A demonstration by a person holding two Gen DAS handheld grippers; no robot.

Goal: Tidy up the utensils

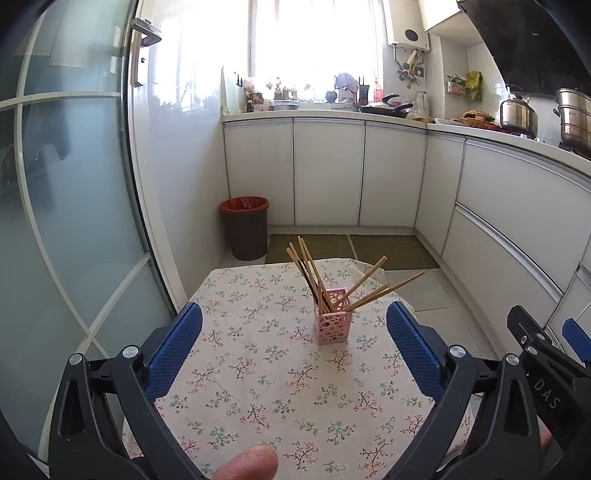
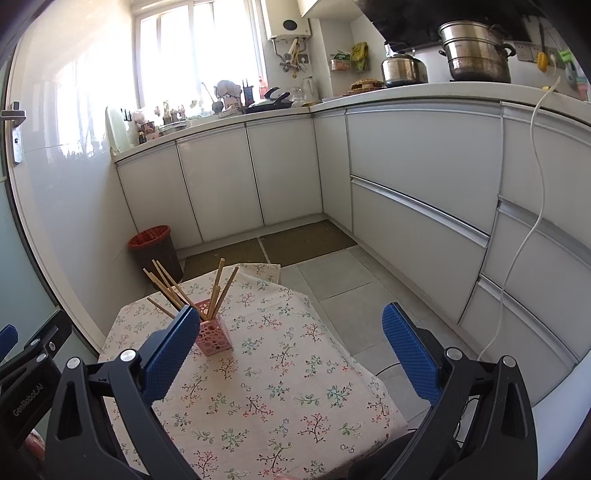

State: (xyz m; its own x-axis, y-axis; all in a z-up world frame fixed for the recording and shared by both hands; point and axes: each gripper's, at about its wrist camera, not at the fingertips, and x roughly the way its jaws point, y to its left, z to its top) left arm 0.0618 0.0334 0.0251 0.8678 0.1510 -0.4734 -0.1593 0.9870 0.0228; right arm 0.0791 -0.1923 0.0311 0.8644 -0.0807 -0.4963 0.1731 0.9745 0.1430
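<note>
Two pieces of writing are showing on the rig: in the left wrist view the black body of the right gripper (image 1: pixel 546 354), entering at the right edge, is bearing the letters "DAS", cut off by the frame of the left one in front of it; in the right wrist view the left gripper (image 2: pixel 26 354), peeking in at the left edge, is carrying "GenRobot.AI" along its side. The labels on the packets hanging on the far wall and on the white water heater (image 1: pixel 408 35) are too small and washed out by the bright window to read. The left gripper (image 1: pixel 294 319) is hovering with its blue fingers (image 1: pixel 173 350) spread wide, holding nothing, and the right gripper (image 2: pixel 291 325) is likewise standing wide open and empty. The pink perforated holder (image 1: pixel 331 320) is sitting upright on the floral tablecloth (image 1: pixel 258 369) toward the far part of the table, with the wooden chopsticks (image 1: pixel 308 273) standing in it, some leaning left in a bunch and others fanning out to the right. From the right wrist, the holder (image 2: pixel 216 338) is lying just behind the left blue finger (image 2: pixel 168 354), which is covering part of its near side and the lower ends of several chopsticks (image 2: pixel 173 290). A fingertip (image 1: pixel 251 463) is intruding, blurred, at the bottom of the left view. A dark bin with a red liner (image 1: pixel 245 227) is standing on the floor beyond the table, and steel pots (image 2: pixel 474 51) are resting on the counter.
</note>
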